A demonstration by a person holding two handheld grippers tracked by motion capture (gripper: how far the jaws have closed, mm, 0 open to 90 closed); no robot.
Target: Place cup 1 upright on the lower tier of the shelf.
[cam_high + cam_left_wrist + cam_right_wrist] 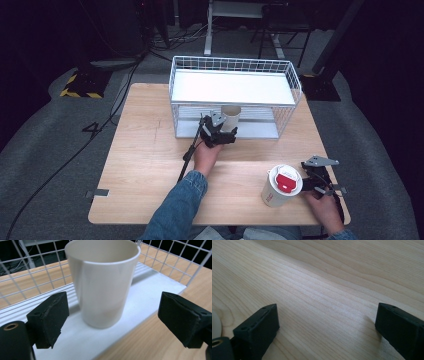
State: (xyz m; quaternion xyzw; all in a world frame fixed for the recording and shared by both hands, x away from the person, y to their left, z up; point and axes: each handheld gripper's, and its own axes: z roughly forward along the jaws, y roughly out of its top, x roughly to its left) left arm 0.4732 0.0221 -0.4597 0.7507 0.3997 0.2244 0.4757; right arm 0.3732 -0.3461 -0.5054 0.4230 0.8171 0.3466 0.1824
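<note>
My left gripper (110, 322) gapes wide, its jaws flanking but not touching the white cup (102, 282), which stands upright on the wire basket's (295, 90) lower shelf. My right gripper (327, 330) is spread wide too, over bare table (332, 277), well nearer me than the basket, beside a lidded cup (281, 186).

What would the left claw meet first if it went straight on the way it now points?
The cup. It stands upright on the rack's lower shelf, dead ahead of the open left claw, between its jaws but untouched. How far off it is cannot be told exactly.
</note>
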